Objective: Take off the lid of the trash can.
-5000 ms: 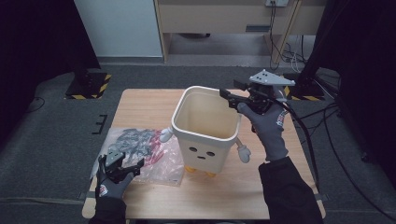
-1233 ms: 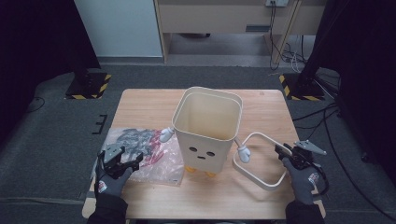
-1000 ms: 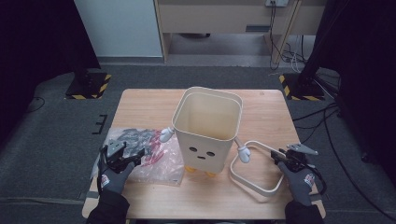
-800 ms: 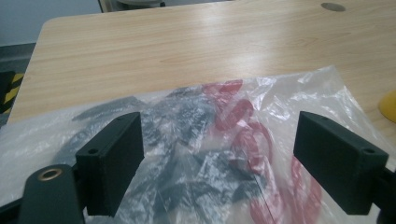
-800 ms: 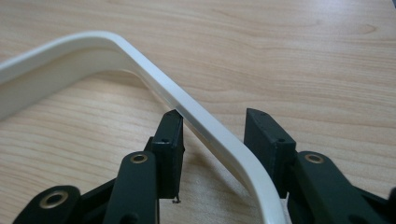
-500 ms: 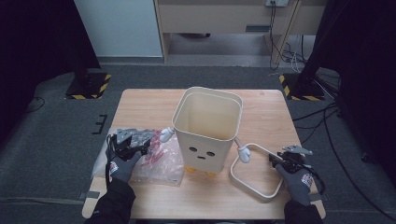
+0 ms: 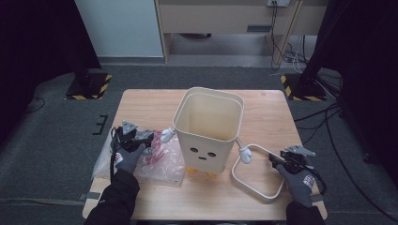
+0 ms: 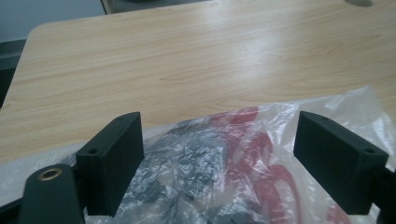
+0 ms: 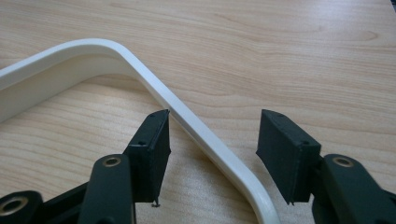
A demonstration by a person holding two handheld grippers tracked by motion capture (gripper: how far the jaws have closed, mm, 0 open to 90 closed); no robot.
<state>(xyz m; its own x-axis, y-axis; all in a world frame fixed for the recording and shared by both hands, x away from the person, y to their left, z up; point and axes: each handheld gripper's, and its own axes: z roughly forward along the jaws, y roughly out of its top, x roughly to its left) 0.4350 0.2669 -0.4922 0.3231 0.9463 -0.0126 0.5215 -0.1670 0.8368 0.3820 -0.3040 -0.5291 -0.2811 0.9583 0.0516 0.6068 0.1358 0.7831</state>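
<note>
Pale wooden desk (image 7: 155,105) on dark grey carpet, black stands at the far corners.

Nearest, at the right front: right gripper (image 7: 278,161) low over the desk, jaws apart and just now opening further, the white frame (image 7: 256,187) running between them, loose and unclamped, lying flat on the wood. In the right gripper view, that white frame (image 9: 196,126) close to the left jaw, clear of the other.

At the left front: left gripper (image 7: 143,138) over the clear plastic bag (image 7: 162,161), jaws standing wide, nothing pinched. In the left gripper view, crumpled plastic bag (image 8: 224,158) with red and dark contents between and below the jaws.

Farther back, mid-desk: cream bin (image 7: 209,126) upright, face on its front, small white hands at its sides, bag just beside its left, frame near its right.
</note>
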